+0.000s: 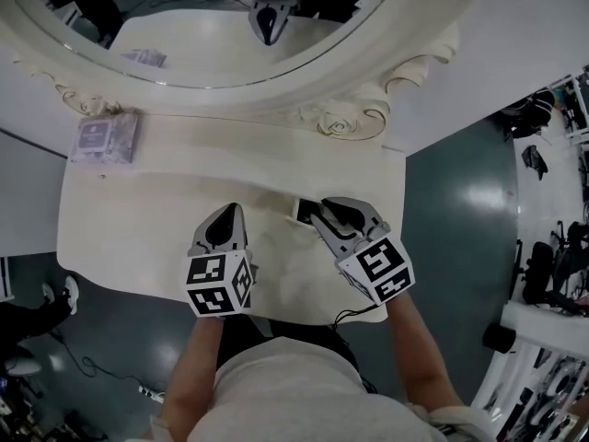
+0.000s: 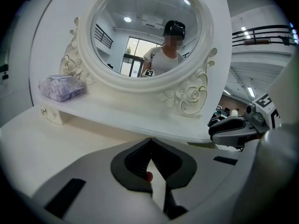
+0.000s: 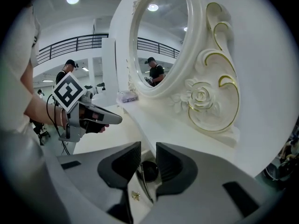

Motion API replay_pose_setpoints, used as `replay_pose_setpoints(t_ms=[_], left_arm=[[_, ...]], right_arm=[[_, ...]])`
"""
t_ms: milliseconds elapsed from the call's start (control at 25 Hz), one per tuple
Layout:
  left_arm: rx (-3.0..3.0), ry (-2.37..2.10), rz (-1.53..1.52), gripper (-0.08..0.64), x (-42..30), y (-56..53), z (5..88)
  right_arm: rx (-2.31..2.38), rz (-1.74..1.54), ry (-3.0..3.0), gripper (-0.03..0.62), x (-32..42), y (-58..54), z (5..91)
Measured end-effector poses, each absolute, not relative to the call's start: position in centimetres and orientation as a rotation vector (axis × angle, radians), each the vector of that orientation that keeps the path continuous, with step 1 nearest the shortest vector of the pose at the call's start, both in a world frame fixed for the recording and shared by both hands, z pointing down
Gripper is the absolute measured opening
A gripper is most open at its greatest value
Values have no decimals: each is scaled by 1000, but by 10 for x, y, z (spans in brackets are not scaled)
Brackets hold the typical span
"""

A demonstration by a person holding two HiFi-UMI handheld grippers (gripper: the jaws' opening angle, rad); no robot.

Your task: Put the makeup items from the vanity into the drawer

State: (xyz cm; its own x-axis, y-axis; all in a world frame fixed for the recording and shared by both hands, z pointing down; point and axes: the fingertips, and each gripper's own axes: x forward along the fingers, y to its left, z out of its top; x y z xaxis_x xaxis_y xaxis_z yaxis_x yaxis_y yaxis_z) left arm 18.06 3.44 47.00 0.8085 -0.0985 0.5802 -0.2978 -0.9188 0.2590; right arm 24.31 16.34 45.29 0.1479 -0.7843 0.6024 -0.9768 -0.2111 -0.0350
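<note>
White vanity surface (image 1: 129,228) under the oval mirror (image 1: 212,26) here. Our right tool (image 3: 148,149) hovers with its jaws apart right over the little open drawer (image 3: 131,185). A round black makeup case (image 3: 149,170) lies inside, not gripped. Our left tool (image 2: 149,143) is beside it, tips closed together.

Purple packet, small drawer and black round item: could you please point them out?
purple packet (image 1: 106,136), head view, middle of its top face.
small drawer (image 3: 135,195), right gripper view, the gold knob on its front.
black round item (image 3: 149,170), right gripper view, its dark top.
</note>
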Motion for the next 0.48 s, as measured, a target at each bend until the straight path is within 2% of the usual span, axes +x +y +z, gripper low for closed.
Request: replay_pose_setpoints(t_ms=[480], left_arm=[[2654, -315, 821, 5, 160, 35, 467]], right_arm=[[2191, 745, -1641, 110, 234, 172, 448]])
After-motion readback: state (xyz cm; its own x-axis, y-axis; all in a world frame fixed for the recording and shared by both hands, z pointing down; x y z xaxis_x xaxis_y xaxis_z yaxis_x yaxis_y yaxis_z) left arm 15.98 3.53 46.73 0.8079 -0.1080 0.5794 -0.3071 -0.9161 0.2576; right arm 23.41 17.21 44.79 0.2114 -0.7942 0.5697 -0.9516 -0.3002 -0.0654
